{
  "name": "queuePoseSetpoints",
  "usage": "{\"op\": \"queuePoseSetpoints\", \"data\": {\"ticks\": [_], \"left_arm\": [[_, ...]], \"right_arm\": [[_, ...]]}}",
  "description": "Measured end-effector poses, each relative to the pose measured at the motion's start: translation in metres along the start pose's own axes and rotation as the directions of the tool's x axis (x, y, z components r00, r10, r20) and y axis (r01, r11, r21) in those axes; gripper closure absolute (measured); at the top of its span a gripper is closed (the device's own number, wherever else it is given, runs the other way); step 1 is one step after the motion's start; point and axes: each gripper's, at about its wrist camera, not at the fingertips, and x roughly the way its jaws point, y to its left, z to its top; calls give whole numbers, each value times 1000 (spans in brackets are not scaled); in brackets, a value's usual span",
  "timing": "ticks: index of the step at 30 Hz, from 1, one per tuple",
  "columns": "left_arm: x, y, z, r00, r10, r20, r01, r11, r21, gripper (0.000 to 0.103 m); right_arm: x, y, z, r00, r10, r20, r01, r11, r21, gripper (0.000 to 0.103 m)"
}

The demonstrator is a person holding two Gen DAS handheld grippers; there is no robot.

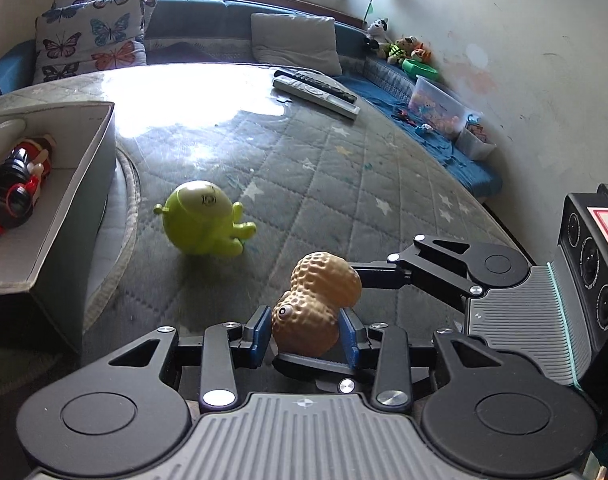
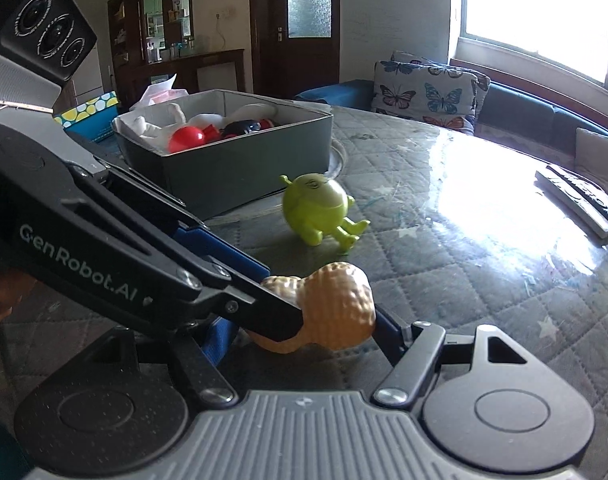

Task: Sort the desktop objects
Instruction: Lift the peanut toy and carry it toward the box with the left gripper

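A tan peanut toy (image 1: 320, 292) with a googly eye hangs just above the quilted table (image 1: 344, 184). My left gripper (image 1: 304, 330) is shut on its lower lobe, a blue pad on each side. My right gripper (image 1: 332, 320) comes in from the right, one finger against the upper lobe and the other under the lower lobe. In the right wrist view my right gripper (image 2: 304, 324) presses a pad on the peanut toy (image 2: 340, 304), while the left gripper (image 2: 284, 300) crosses in front and hides the other pad. A green one-eyed toy (image 1: 202, 220) (image 2: 316, 208) stands farther back.
A grey box (image 1: 84, 184) (image 2: 232, 172) at the left holds a black-and-red figure (image 1: 16, 188), a red ball (image 2: 186, 140) and white items. Two remotes (image 1: 316, 90) (image 2: 580, 200) lie at the table's far side. A bench with cushions runs behind.
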Motion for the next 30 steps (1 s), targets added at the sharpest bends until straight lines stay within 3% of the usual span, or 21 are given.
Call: {"op": "queuePoseSetpoints", "data": {"ticks": [14,30], "left_arm": [[-42,24,-26,999,-12,37,15,996,-83,64],[-113,84,13,972,114,206,-88,987,-133,64]], "right_arm": [[-10,48,11,1000,21,-3,-21,998,-67,32],[16,90,105,991,78,111,-50,971,-235,32]]}}
